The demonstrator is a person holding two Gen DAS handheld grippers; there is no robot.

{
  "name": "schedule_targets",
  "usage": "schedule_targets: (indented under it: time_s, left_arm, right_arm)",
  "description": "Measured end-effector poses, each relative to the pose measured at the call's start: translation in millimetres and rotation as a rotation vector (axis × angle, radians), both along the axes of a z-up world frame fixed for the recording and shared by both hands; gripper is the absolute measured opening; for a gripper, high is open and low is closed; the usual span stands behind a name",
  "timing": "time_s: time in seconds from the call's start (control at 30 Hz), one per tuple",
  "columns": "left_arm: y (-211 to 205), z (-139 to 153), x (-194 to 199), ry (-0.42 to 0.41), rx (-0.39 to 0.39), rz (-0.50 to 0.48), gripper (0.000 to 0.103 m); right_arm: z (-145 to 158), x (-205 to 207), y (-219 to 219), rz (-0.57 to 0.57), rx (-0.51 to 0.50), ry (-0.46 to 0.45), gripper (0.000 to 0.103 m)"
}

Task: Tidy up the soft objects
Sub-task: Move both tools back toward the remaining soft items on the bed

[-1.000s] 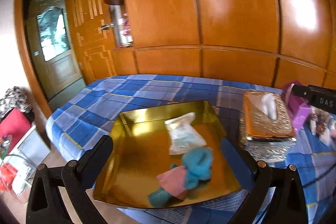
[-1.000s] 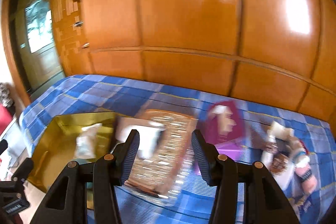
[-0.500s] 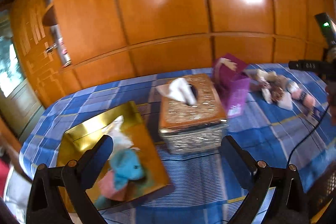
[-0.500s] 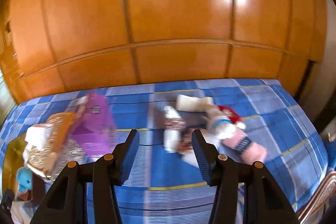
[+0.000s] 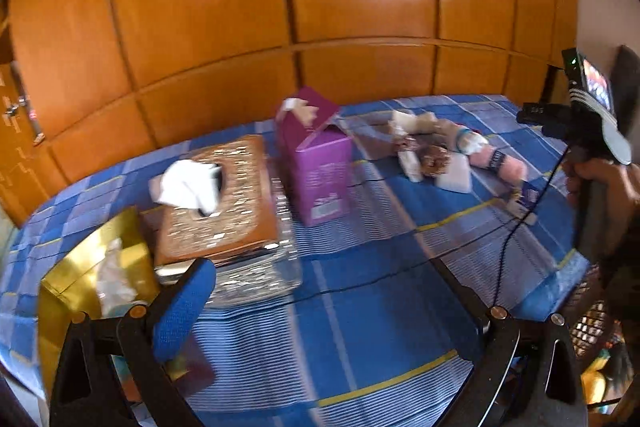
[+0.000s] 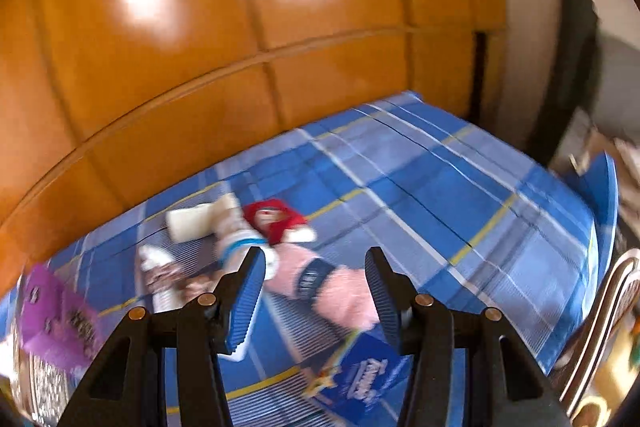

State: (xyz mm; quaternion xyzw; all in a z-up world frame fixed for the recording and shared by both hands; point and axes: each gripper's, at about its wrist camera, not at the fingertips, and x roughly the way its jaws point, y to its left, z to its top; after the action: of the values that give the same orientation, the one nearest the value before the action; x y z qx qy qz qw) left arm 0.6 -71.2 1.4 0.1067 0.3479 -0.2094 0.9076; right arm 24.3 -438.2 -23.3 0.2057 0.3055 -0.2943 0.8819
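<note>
A pile of soft objects [image 5: 436,151] lies on the blue plaid cloth at the right: a pink rolled item with a dark band [image 6: 328,287], a red and white soft toy [image 6: 276,219], a white roll [image 6: 192,223]. A gold tray [image 5: 72,291] at the left holds a white packet [image 5: 114,275]. My left gripper [image 5: 332,311] is open and empty above the cloth. My right gripper [image 6: 314,295] is open and empty, just above the pink rolled item. The right gripper's body also shows at the right edge of the left wrist view [image 5: 584,131].
A gold tissue box [image 5: 224,211] and a purple carton [image 5: 316,163] stand mid-table. A blue tissue pack [image 6: 360,379] lies near the front edge. A black cable [image 5: 508,239] crosses the cloth. A wood panel wall [image 5: 320,7] runs behind. A chair [image 6: 616,291] stands right.
Both grippers have swung right along the table. The tray has slid to the left edge of the left view. The right gripper has come down over the soft pile.
</note>
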Motion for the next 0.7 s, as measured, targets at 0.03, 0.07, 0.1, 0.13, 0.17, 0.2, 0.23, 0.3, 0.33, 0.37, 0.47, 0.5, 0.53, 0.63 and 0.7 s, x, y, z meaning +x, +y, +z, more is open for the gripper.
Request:
schedule_targets:
  time_s: [0.03,0.07,0.1,0.13,0.17,0.2,0.23,0.3,0.33,0.37,0.47,0.5,0.53,0.63,0.7]
  left_arm:
    - [-7,-1,2,0.019,-0.004,-0.017,0.103]
    - [-15,-2,5,0.045,-0.013,-0.038,0.103]
    - [-20,-2,6,0.063,-0.022,-0.055,0.103]
    - [-28,-3,9,0.079,-0.026,-0.067,0.103]
    - [-37,-4,12,0.091,-0.025,-0.084,0.103]
    - [-44,-5,14,0.101,-0.021,-0.102,0.103]
    - [-53,-6,19,0.117,-0.025,-0.119,0.103]
    - [-65,-7,28,0.137,-0.028,-0.130,0.102]
    - [-71,-7,32,0.143,-0.023,-0.132,0.100]
    - [-78,-7,38,0.149,-0.025,-0.139,0.098]
    - [-99,-6,54,0.164,-0.014,-0.159,0.091]
    - [-104,-6,56,0.162,-0.007,-0.169,0.085]
    - [-115,-6,62,0.155,0.008,-0.189,0.080]
    - [-139,-7,77,0.158,0.019,-0.200,0.073]
    - [-156,-10,94,0.162,0.029,-0.185,0.069]
  right_arm:
    - [-4,-1,-6,-0.020,0.035,0.011,0.052]
    - [-9,-2,-14,-0.033,0.092,0.006,0.052]
    - [-14,-5,-22,-0.046,0.153,-0.010,0.052]
    - [-17,-5,-26,-0.053,0.169,-0.005,0.052]
    - [-18,-6,-27,-0.059,0.179,0.001,0.052]
    - [-20,-7,-29,-0.057,0.198,-0.002,0.052]
    - [-21,-8,-29,-0.054,0.208,-0.004,0.052]
    - [-21,-8,-25,-0.046,0.214,0.000,0.052]
    - [-21,-8,-24,-0.041,0.220,-0.003,0.052]
    - [-21,-7,-24,-0.037,0.226,-0.007,0.052]
    - [-23,-5,-25,-0.026,0.244,-0.009,0.052]
    - [-24,-5,-25,-0.023,0.252,-0.011,0.052]
    - [-24,-4,-25,-0.017,0.263,-0.012,0.052]
    - [-25,-3,-25,-0.006,0.278,-0.016,0.052]
    - [-25,-3,-24,0.001,0.285,-0.018,0.052]
